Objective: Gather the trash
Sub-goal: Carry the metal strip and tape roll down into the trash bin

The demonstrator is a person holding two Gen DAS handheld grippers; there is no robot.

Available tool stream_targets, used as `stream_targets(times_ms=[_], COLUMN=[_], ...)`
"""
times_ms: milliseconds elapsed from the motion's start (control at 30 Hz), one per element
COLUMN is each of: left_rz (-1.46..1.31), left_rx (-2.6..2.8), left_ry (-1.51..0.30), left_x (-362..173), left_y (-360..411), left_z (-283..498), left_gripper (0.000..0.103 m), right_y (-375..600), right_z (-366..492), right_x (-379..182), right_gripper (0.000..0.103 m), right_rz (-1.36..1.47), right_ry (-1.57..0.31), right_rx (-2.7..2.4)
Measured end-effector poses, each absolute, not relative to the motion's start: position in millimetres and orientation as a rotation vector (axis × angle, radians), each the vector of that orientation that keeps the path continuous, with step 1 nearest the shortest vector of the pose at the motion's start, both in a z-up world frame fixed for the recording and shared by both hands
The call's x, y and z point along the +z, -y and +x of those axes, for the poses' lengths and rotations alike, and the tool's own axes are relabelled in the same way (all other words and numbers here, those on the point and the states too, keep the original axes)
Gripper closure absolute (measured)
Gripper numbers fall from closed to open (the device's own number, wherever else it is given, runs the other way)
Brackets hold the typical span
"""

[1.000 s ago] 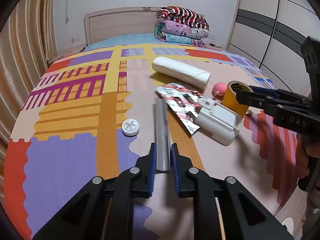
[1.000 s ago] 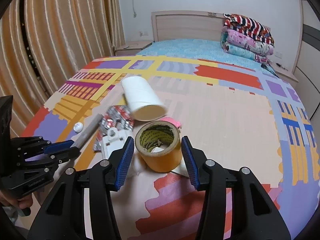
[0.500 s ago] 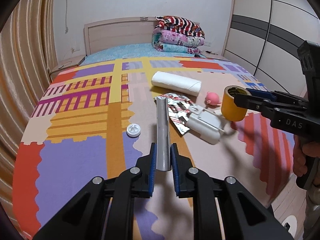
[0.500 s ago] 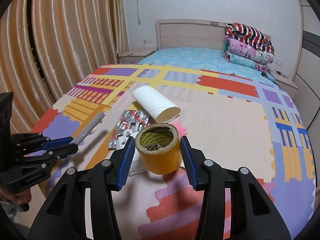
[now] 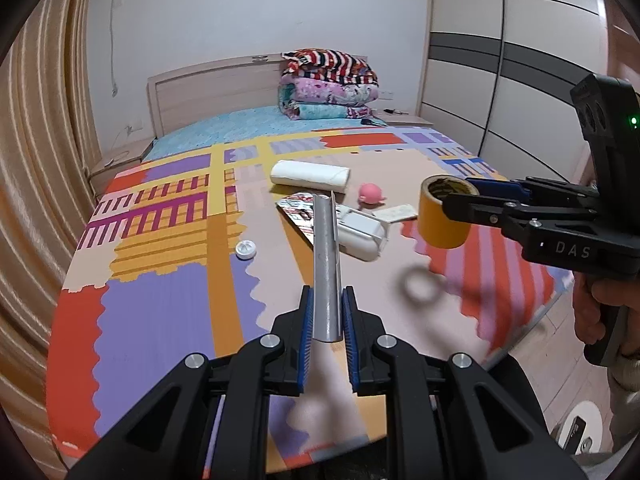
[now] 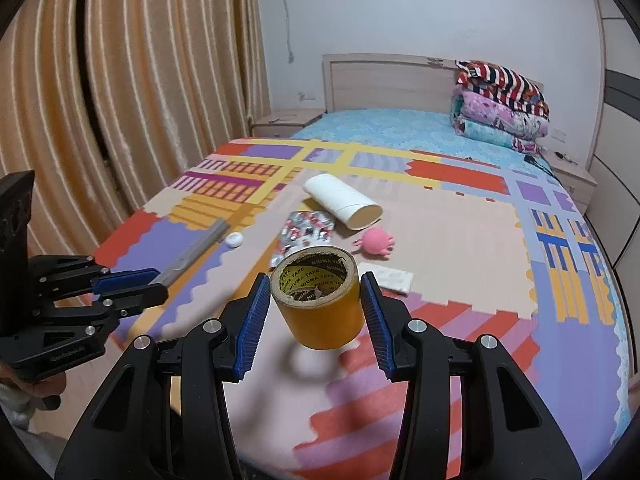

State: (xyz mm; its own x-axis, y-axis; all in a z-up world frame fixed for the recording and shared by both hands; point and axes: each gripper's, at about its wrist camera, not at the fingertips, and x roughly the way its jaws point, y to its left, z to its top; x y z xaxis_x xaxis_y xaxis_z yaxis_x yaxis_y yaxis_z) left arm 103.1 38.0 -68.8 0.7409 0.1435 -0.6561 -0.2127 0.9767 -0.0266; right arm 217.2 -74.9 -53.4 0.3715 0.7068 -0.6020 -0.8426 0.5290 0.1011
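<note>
Grey metal tube (image 5: 327, 264) is clamped in the left gripper (image 5: 326, 312), lifted clear of the patchwork mat (image 5: 160, 304). Yellow tape roll (image 6: 318, 300) is gripped by the right gripper (image 6: 316, 312), above the mat. Foil wrapper (image 6: 306, 236), white cardboard tube (image 6: 340, 200), white cap (image 5: 245, 249), pink toy (image 6: 376, 242) are left lying behind.

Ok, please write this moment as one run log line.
left gripper: shut on grey tube | right gripper: shut on yellow tape roll | both lifted off mat
</note>
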Motion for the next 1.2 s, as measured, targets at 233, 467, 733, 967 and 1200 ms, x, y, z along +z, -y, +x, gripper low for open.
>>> stream_targets(times_ms=[233, 467, 733, 967, 1200], left_rz=[-0.072, -0.061, -0.031, -0.025, -0.045], left_rx=[0.147, 0.101, 0.028, -0.058, -0.084], left_ry=[-0.727, -0.768, -0.847, -0.932, -1.035], left_x=[-69.4, -79.1, -102.2, -132.0, -171.1], left_y=[-18.2, -3.8, 12.2, 24.3, 25.9], left_z=[79.5, 56.2, 36.4, 27.8, 32.6], left_gripper=[0.089, 0.089, 0.089, 0.089, 0.089], right_y=[86.5, 97.3, 106.6, 109.1, 104.1], right_z=[181.9, 152.2, 124.9, 112.1, 107.2], right_x=[-49.7, -57.9, -84.6, -115.7, -150.6], right_gripper=[0.057, 0.057, 0.057, 0.057, 0.057], right_rz=[-0.256, -0.275, -0.307, -0.332, -0.368], right_ry=[-0.635, -0.660, -0.735, -0.824, -0.920], right_rx=[1.057, 1.108, 1.154, 1.179, 1.191])
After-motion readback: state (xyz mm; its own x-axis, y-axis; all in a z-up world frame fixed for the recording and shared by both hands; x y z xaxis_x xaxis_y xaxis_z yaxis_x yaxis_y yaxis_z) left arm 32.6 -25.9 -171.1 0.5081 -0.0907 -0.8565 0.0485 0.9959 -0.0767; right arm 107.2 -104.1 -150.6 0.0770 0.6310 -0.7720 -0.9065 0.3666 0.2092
